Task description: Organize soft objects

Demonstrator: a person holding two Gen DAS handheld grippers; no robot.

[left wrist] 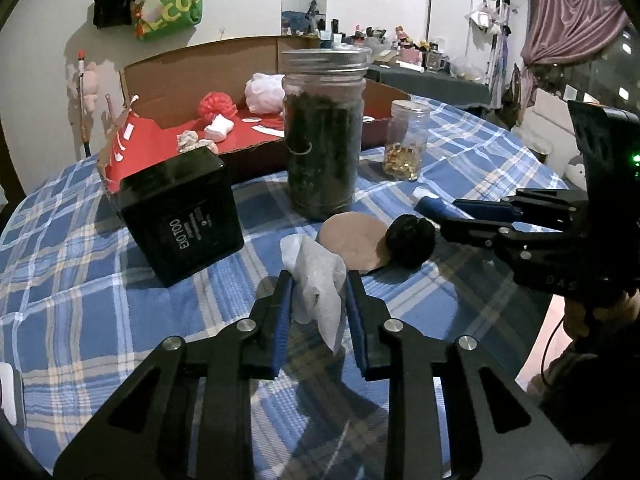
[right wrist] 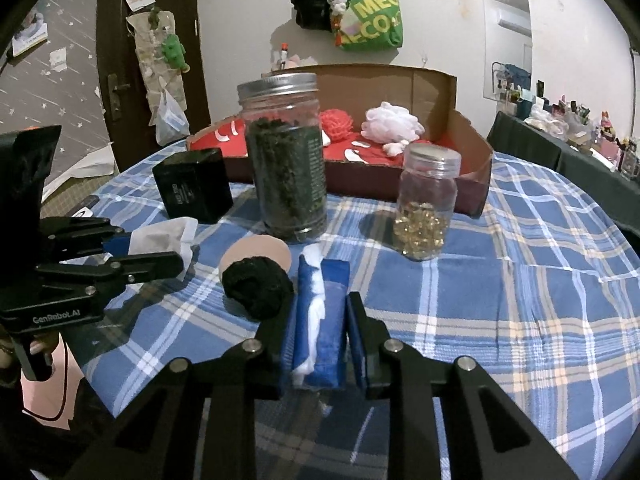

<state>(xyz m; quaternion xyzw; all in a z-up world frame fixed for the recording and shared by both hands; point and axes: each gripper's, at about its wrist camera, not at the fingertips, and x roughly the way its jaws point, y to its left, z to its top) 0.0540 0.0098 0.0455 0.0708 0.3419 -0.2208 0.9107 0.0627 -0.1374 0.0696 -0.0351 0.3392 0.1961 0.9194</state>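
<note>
My left gripper point(left wrist: 318, 286) is shut on a crumpled white tissue point(left wrist: 316, 284), held just above the checked cloth; it also shows in the right wrist view point(right wrist: 164, 236). My right gripper point(right wrist: 322, 312) is shut on a blue soft pad with white stuffing point(right wrist: 320, 316); its tip shows in the left wrist view point(left wrist: 434, 204). A black scrunchie point(right wrist: 258, 284) lies on a round beige pad point(right wrist: 260, 254) between the grippers. The cardboard box point(right wrist: 468, 140) with red lining holds a red puff point(right wrist: 338, 124), a white puff point(right wrist: 394, 122) and small soft pieces.
A tall jar of dark leaves point(right wrist: 286, 164), a small jar of golden capsules point(right wrist: 426, 204) and a black box point(left wrist: 182, 216) stand on the blue checked tablecloth point(right wrist: 520, 300) in front of the cardboard box. A cluttered side table point(right wrist: 580, 132) stands at the right.
</note>
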